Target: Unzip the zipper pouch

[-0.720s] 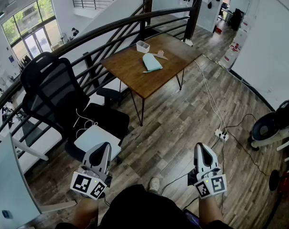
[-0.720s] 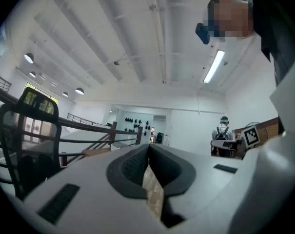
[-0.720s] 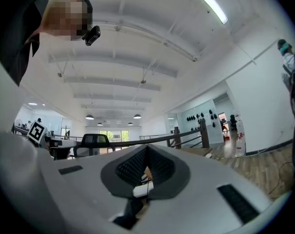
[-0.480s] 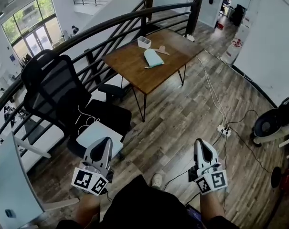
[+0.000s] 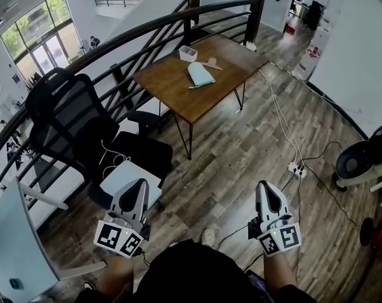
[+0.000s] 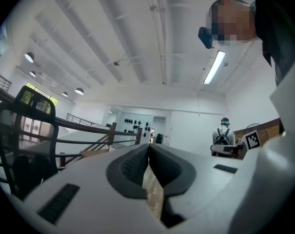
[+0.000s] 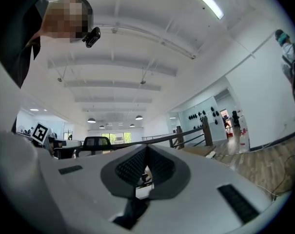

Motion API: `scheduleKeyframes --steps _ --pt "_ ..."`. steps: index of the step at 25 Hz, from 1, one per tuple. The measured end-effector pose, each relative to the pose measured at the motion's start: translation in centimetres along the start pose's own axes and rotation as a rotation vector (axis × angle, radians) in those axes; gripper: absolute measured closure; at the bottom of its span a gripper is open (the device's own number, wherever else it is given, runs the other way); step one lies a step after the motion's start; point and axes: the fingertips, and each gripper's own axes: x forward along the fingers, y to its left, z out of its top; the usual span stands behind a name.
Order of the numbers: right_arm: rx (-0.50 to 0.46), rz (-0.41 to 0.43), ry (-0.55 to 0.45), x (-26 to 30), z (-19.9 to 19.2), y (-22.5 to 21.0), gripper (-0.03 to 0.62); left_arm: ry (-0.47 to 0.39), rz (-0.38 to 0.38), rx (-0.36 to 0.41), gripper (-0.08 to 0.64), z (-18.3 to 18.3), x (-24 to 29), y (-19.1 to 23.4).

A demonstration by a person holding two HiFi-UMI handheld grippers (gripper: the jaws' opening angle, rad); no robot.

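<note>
The walk over looks like the first hazard. A power strip [image 5: 296, 168] and its cables trail across the wooden floor on the right, and a foot or a low-held gripper could snag them. On the other side a black office chair [image 5: 71, 128] crowds the way along the railing. Once at the table [image 5: 172, 100], I'd expect the pouch itself to cause trouble. It looks soft and light, so tugging the zipper pull with one gripper while the other fails to pin the fabric would drag or bunch it instead of opening it.

Both tools hang low in front of the person. The left gripper [image 5: 139, 191] has its jaws clenched together on nothing, and so does the right gripper [image 5: 266, 191].

The pouch [image 5: 200, 74] lies well away from them, flat on the far half of the table, near a small white box [image 5: 189, 53]. It is pale mint. From here it is too small to make out the zipper or which end its pull sits at.
</note>
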Motion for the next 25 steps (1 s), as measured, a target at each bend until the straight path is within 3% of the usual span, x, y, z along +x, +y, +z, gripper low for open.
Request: scheduleKeyframes --steps 7,8,11,13,16,25 --pt "-0.006 0.009 -0.003 -0.5 0.1 -1.1 0.594 0.022 0.004 0.002 0.545 -0.8 0.8 -0.9" --pt "-0.006 0.014 -0.003 -0.3 0.1 -1.2 0.575 0.024 0.005 0.003 0.545 -0.8 1.0 -1.0" --pt "-0.015 0.035 -0.008 0.2 0.3 -1.5 0.439 0.016 0.015 0.013 0.527 -0.6 1.9 -1.2" --pt "-0.023 0.038 -0.015 0.5 0.5 -1.8 0.367 0.002 0.031 0.017 0.394 -0.3 2.4 -1.4" --pt "-0.024 0.036 -0.019 0.9 0.7 -2.5 0.306 -0.011 0.053 0.017 0.331 -0.1 3.1 -1.5" --pt "0.032 0.057 -0.023 1.2 1.5 -5.9 0.293 0.002 0.061 0.035 0.314 -0.7 5.7 -3.3"
